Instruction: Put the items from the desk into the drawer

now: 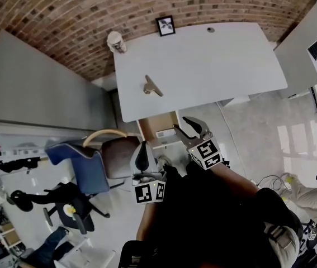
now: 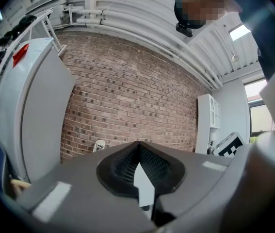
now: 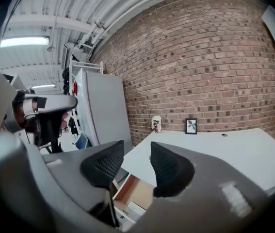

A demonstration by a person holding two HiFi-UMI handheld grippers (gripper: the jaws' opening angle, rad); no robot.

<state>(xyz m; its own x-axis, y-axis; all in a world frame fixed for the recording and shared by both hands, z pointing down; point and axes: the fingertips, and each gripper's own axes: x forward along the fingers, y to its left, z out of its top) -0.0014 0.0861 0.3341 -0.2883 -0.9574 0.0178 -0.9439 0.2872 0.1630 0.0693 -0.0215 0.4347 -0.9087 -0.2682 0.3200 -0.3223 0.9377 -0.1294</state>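
Note:
A white desk carries a patterned cup, a small framed picture and a tan wedge-shaped item. Under its near edge a wooden drawer stands pulled out, with a white item inside. My right gripper hovers open and empty just above the drawer. My left gripper is lower left of it, shut on nothing. The right gripper view shows the open gripper, the drawer, cup and picture. In the left gripper view the shut gripper faces the brick wall.
A grey chair and a blue chair stand left of the drawer. A tall grey cabinet fills the left side. A brick wall runs behind the desk. White furniture stands at the right.

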